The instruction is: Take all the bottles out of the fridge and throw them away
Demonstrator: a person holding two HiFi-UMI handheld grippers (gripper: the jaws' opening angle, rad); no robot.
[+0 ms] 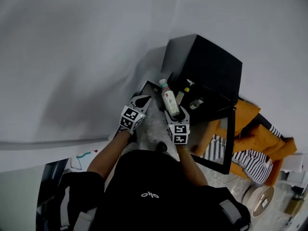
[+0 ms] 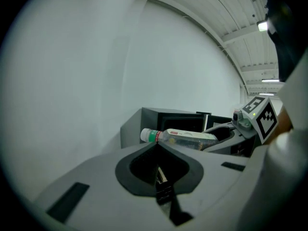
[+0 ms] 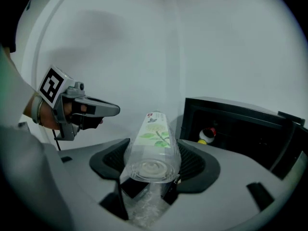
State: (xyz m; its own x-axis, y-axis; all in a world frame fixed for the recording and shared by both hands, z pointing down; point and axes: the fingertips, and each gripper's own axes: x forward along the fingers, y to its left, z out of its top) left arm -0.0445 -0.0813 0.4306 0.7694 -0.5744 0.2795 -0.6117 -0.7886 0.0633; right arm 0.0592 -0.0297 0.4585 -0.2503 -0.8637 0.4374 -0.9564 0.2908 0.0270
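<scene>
a: item one, right gripper (image 3: 153, 163)?
b: jaws stand wide and are closed on a bottle (image 3: 155, 129), gripped low on its body. base faces the gripper's camera, cap end points away. the bottle is out of the fridge (image 3: 231, 113), in the air just before its open front edge.

a: material and shape?
b: thin clear plastic, round, smooth-walled, with a moulded base. label printed with green leaves; white cap (image 1: 163, 83) over a green band. it looks empty or nearly so, hence light and easy to crush.

a: handling note?
b: judgement only: keep the grip moderate and carry it steady. a smooth round wall can turn or slide between the pads, and a harder squeeze would only buckle it.

a: item two, left gripper (image 2: 157, 148)?
b: jaws fully together, nothing between them. it hangs beside the right one, near the bottle's cap end but apart from it.

a: the fridge itself?
b: small black box, matte hard walls, square corners, door (image 1: 230, 134) swung wide. just inside the front edge stand other items (image 1: 183, 96), likely more bottles. a yellow-and-red top (image 3: 207, 134) shows in the dark interior.

a: next?
b: judgement: take this one to a bin, though none shows in any view. the free left gripper could then take the next from the front edge.
</scene>
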